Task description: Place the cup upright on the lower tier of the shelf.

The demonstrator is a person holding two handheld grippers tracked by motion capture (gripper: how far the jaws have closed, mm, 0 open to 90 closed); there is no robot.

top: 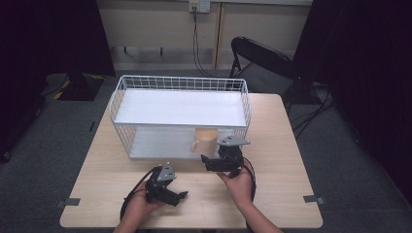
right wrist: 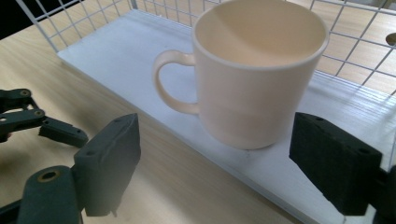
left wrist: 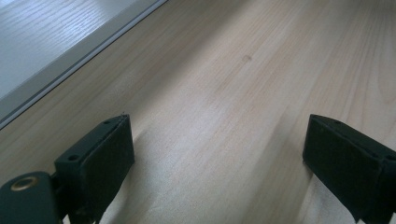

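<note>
1. a cream-coloured ceramic mug with a loop handle stands upright on the white lower board of a white wire-mesh shelf rack, near that board's front edge and toward its right end as the high view shows it.

2. the right gripper sits just in front of the mug, its two black jaws spread wide, one to each side of the mug's base. neither pad touches the mug wall in the right gripper view, so the mug stands free on the board.

3. the relation that matters: the mug lies straight ahead of the right gripper and slightly beyond its fingertips, its upright axis running between the jaws. its handle points to the left in the right gripper view, clear of the left jaw.

4. the right hand is much the nearer one. in the high view the right gripper is just beside the mug, while the left gripper lies well apart, lower on the pale wooden table.

5. the left gripper also has its jaws apart, with nothing between them but bare tabletop; the rack's board edge crosses the upper left corner of its view.

6. my reading is that the mug has been set on the shelf and let go. a clean exit would call for drawing the right gripper straight back along its own line, so neither jaw clips the mug or its handle.
</note>
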